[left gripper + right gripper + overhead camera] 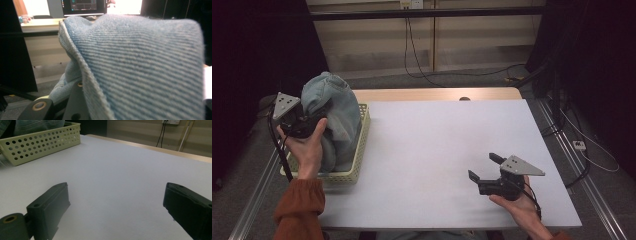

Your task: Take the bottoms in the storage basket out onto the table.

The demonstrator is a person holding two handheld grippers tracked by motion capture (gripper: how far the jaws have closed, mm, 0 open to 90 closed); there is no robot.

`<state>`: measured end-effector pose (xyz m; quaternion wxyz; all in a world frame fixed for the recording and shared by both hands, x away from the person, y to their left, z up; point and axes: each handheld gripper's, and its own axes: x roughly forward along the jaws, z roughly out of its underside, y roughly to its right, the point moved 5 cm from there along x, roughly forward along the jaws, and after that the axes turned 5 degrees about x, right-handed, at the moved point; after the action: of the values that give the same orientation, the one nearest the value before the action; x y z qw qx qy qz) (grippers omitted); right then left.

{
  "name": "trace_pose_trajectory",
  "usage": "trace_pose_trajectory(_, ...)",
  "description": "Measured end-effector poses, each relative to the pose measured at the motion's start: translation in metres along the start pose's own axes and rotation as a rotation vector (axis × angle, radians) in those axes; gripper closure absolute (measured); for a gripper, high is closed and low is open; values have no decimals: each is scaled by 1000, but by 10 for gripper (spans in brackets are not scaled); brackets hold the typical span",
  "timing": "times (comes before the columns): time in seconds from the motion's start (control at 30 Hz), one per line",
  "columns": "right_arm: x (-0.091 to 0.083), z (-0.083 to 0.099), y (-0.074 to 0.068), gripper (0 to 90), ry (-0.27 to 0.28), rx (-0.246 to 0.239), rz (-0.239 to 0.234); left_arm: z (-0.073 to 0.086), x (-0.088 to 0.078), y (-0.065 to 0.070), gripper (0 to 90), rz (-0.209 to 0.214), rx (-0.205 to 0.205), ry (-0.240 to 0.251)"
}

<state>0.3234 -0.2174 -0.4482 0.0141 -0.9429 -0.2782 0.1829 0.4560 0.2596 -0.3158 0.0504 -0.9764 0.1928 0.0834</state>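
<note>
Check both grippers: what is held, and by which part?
Left gripper grips the denim garment at a fold of its edge, above the basket. Right gripper is open and holds nothing.

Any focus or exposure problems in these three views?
High view: sharp, dark surroundings, the table evenly lit. Left gripper view: denim cloth pressed close and soft, bright window behind blown out. Right gripper view: near tongs blurred, yellow basket fairly sharp.

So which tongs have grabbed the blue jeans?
The left tongs, up by the yellow basket, are shut on the blue jeans. The right tongs sit open over bare table, holding nothing.
</note>
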Motion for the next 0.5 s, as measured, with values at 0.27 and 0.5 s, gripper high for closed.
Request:
trace_pose_trajectory(0.27,0,0,0,64,0,-1,0,-8,-7,-2,645,-8,-7,32)
trace_pose_trajectory(0.5,0,0,0,64,3,-2,-3,-15,-14,-3,645,-12,-3,57)
